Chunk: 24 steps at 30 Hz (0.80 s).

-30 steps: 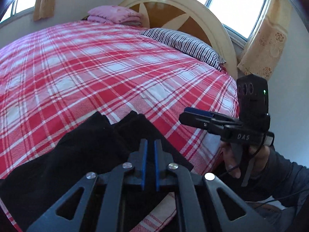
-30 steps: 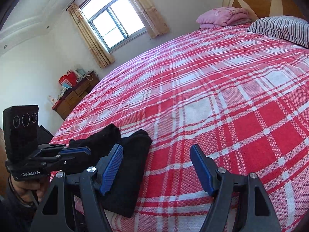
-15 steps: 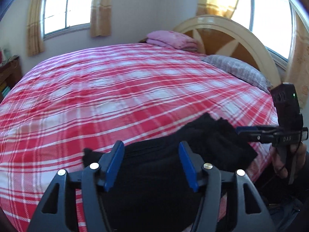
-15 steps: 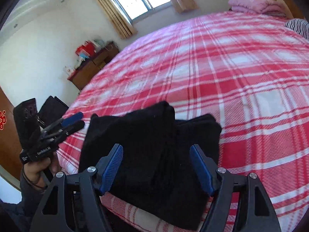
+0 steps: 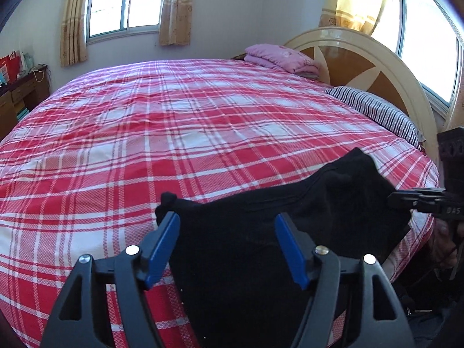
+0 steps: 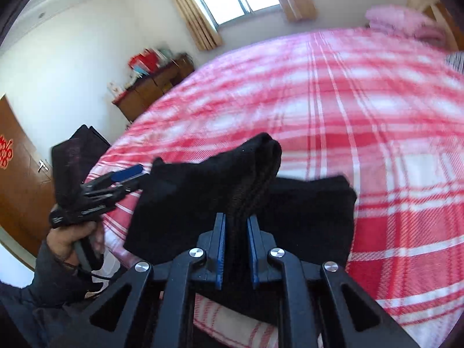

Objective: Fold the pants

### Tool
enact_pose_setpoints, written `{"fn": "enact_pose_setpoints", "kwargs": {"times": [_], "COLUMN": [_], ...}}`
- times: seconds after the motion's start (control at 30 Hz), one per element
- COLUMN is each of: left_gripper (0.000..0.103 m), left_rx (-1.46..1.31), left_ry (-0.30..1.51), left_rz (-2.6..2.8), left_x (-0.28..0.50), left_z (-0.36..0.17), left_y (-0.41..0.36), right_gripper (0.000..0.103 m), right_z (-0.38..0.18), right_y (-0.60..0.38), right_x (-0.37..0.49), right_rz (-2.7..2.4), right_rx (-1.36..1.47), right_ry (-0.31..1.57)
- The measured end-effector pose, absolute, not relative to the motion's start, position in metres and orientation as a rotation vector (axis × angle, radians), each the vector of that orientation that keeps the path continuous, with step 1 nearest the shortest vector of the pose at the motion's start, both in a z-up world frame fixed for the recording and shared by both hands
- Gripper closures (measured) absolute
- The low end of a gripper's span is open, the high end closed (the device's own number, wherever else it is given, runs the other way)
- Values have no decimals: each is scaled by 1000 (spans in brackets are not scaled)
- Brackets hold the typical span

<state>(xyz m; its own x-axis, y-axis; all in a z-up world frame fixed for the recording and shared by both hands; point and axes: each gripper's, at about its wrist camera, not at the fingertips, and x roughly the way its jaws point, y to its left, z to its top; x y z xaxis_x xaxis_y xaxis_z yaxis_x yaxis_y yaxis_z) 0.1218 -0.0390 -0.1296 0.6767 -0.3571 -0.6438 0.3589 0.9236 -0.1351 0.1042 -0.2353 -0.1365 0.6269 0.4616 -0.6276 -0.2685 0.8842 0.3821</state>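
Black pants (image 5: pixel 261 232) lie in a folded bundle at the near edge of the red plaid bed (image 5: pixel 174 133). My left gripper (image 5: pixel 227 232) is open, its blue pads straddling the near part of the pants without pinching them. My right gripper (image 6: pixel 235 232) is shut on a raised fold of the pants (image 6: pixel 232 179) and lifts it into a ridge. The right gripper also shows at the right edge of the left wrist view (image 5: pixel 406 200). The left gripper appears at the left in the right wrist view (image 6: pixel 127 177), open.
A striped pillow (image 5: pixel 374 107) and a folded pink blanket (image 5: pixel 278 56) lie by the curved headboard (image 5: pixel 362 58). A wooden desk with clutter (image 6: pixel 150 87) stands by the far wall under a window. A brown door (image 6: pixel 14 179) is at the left.
My right gripper has closed on a fold of the pants and raised it. My left gripper, shut a second ago, has opened and now stands wide over the pants.
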Motion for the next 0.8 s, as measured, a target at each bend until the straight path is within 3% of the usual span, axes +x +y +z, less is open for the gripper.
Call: {"fn": "enact_pose_setpoints", "kwargs": {"times": [0.17, 0.3, 0.6, 0.8], "left_gripper": [28, 10, 2, 2], "left_rx": [7, 22, 88, 90], "left_ry": [711, 716, 756, 751], "left_rz": [-399, -385, -333, -335], "left_x": [120, 122, 126, 124], "left_z": [-127, -137, -164, -162], "left_y": [-40, -45, -55, -59], "right_gripper": [89, 89, 85, 75], "right_z": [-126, -157, -170, -120], "right_y": [-252, -275, -292, -266], "right_x": [88, 92, 99, 90], "right_rz": [354, 272, 251, 219], "right_rx": [260, 292, 365, 209], "right_ry": [769, 868, 923, 726]}}
